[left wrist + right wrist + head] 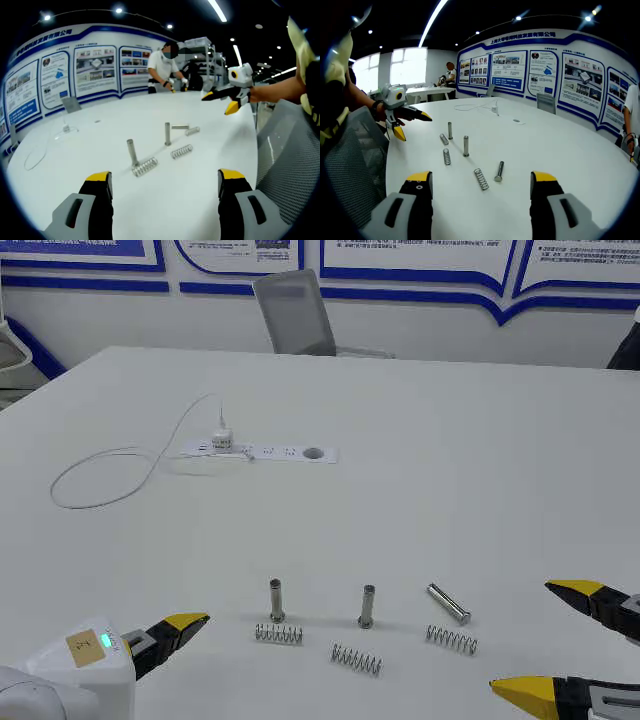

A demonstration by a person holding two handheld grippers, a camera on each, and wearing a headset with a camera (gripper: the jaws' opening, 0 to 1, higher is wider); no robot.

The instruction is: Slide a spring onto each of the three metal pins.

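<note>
Lettering on the wall panels (507,70) is too small to read.

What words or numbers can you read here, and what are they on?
Nothing reads clearly.
Blue wall heading: Chinese characters, too small to read.
Wall posters: print too small.
Tan sticker on the left gripper: mark blurred.
Power strip: no readable label.

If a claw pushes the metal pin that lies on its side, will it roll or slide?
The lying pin is a smooth round cylinder on the flat table, so it will probably roll, perhaps in a curve, since one end is wider. It looks like solid metal: likely stiff, and its shiny surface may slip in a claw.
</note>
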